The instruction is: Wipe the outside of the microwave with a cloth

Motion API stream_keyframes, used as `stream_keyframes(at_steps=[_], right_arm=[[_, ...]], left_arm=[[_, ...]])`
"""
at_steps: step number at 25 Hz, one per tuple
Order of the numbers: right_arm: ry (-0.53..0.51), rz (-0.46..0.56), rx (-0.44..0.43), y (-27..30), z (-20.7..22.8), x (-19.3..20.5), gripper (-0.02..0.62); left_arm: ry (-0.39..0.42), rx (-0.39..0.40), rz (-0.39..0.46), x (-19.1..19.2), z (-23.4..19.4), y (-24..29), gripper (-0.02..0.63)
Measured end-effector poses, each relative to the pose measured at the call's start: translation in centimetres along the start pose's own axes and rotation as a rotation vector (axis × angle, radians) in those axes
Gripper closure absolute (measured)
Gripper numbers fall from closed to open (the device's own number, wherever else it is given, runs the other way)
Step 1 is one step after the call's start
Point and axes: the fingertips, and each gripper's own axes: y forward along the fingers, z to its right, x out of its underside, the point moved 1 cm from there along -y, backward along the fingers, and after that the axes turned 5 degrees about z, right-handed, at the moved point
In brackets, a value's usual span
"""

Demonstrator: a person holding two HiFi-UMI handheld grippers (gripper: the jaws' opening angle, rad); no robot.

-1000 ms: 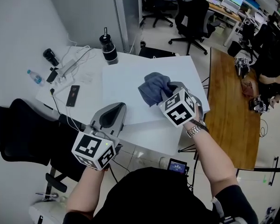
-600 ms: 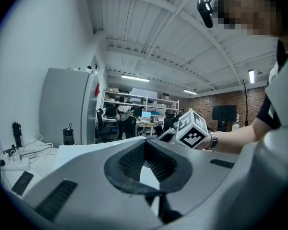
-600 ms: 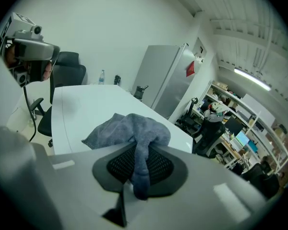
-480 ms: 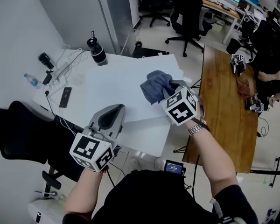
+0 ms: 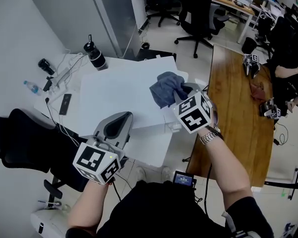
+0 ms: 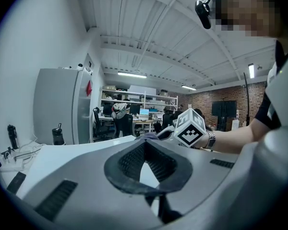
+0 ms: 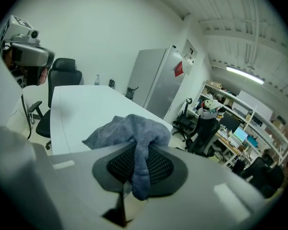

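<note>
Cloth (image 5: 166, 88), grey-blue and bunched, is clamped in my right gripper (image 5: 178, 94). In the right gripper view a fold of it runs down between the two pads while the rest bulges out past the jaw tips. From the head view it hangs above the right edge of the white table (image 5: 114, 95), close to the far right corner. My left gripper (image 5: 120, 119) has its jaws together with nothing between them and sits over the near edge of the same table, well apart from the cloth. A black bottle (image 5: 94, 57) stands at the far left corner and a phone (image 5: 65, 104) lies near the left edge. A wooden table (image 5: 233, 103) stands just beside the right edge.
</note>
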Motion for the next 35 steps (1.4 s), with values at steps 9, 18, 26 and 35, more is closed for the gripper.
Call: stream_keyframes(at_steps=[9,18,26,35], right_arm=[[0.040,0.060,0.024,-1.2,3.5,2.2,0.541],[0.168,0.103,0.017,-0.3,5.3,6.0,0.541],[0.265,0.112,-0.030,2.1,4.5,9.9,0.543],[0.282,0.069,-0.069,5.1,2.5,14.8,0.543]], left_arm=[[0.004,0.005,-0.001,-0.2,2.6,2.2,0.601],[0.022,0.001,-0.019,0.3,4.3,3.7,0.601],[0.032,-0.016,-0.048,1.0,4.9,4.3,0.601],[0.033,-0.019,-0.074,2.0,5.7,4.9,0.601]])
